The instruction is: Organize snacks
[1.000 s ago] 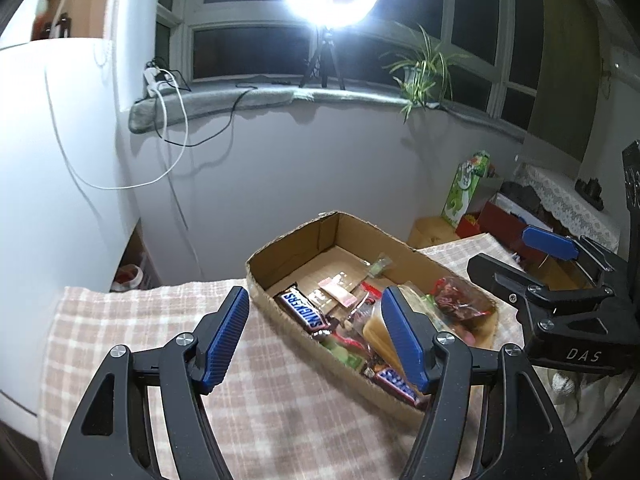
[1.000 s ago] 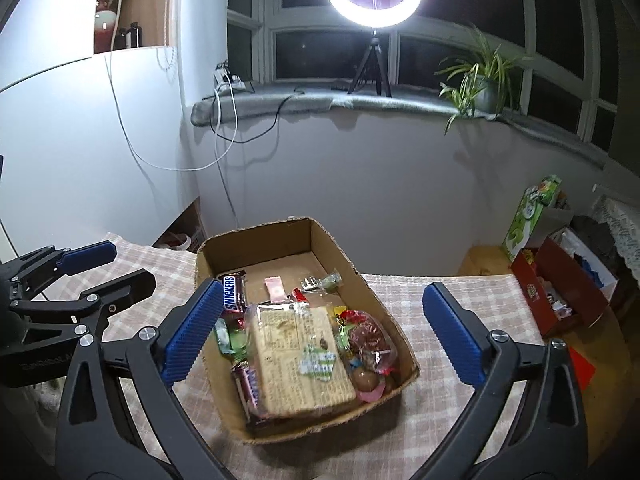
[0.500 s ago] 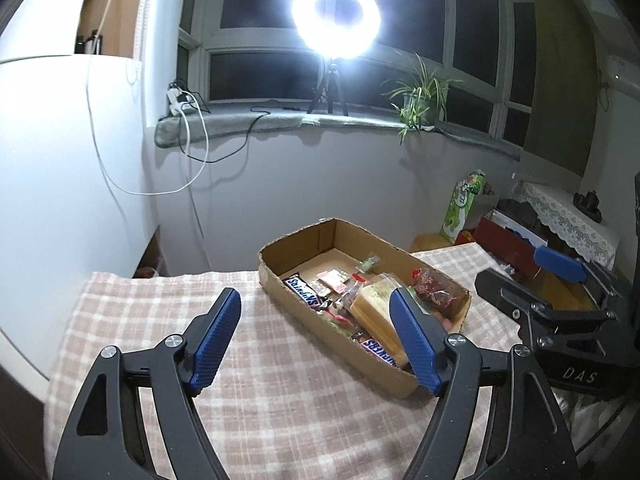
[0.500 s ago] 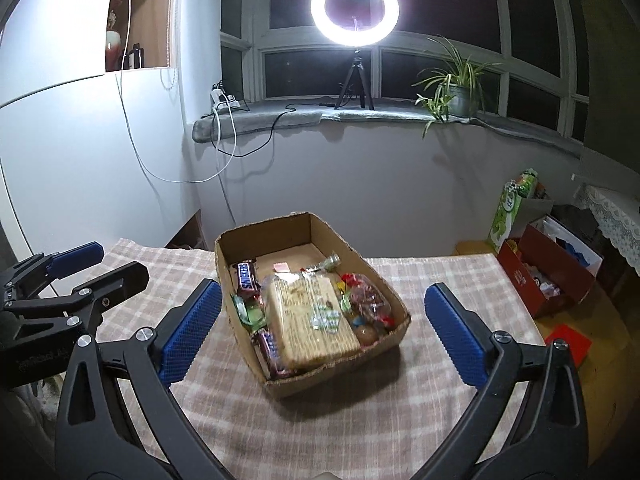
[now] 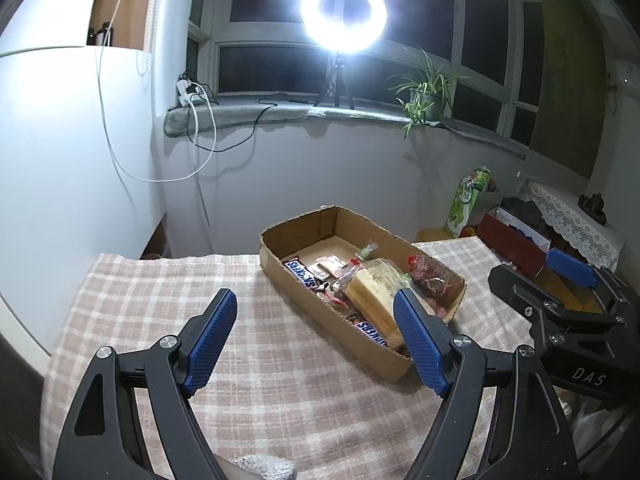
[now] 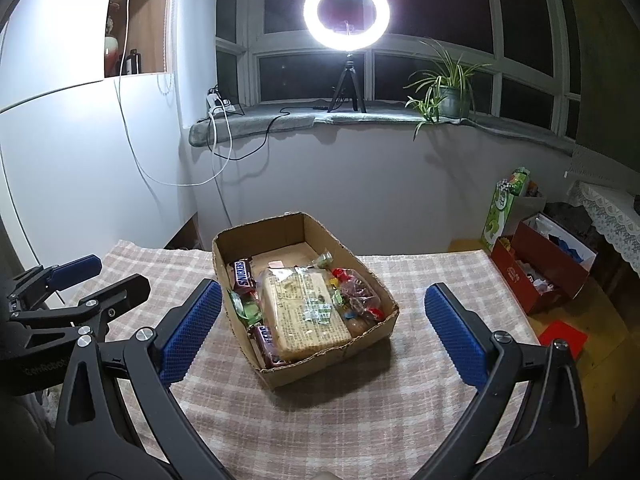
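A shallow cardboard box sits on the checked tablecloth; it also shows in the left wrist view. In it lie a large pack of crackers, Snickers bars and wrapped sweets. My right gripper is open and empty, held back from the box and above the cloth. My left gripper is open and empty, to the left of the box and above the cloth. Each gripper shows at the edge of the other's view.
A window sill with a ring light on a tripod and a potted plant runs behind the table. A red box and a green carton stand on the floor at the right. A white cabinet is at the left.
Both grippers have drawn back and up from the box, so it looks smaller and farther off. Both stay open and empty.
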Available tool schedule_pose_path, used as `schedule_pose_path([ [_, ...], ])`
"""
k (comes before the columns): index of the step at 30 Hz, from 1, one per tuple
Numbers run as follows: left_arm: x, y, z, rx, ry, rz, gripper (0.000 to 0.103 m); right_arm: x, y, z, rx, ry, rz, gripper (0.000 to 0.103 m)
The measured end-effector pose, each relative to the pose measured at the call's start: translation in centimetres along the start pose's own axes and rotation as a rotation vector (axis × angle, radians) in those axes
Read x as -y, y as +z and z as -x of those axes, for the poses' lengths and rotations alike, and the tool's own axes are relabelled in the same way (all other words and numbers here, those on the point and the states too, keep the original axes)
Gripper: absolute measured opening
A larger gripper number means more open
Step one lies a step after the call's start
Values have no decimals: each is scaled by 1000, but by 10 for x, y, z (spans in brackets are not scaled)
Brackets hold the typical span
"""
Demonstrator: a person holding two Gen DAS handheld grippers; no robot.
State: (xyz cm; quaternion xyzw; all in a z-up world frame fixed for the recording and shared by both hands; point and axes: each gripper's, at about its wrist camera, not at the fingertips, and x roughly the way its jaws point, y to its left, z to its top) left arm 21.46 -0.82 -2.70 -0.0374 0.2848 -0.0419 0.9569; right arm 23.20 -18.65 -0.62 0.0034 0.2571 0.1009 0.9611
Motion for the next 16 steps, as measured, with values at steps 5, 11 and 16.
schedule_pose_path([
  [5,0,0,1,0,8,-1,81,-5,0,1,2,-2,19,103],
  [11,-1,-1,3,0,9,4,81,-7,0,2,4,-6,24,103],
  [16,-1,-2,5,12,6,1,81,-7,-1,2,4,-8,27,103],
])
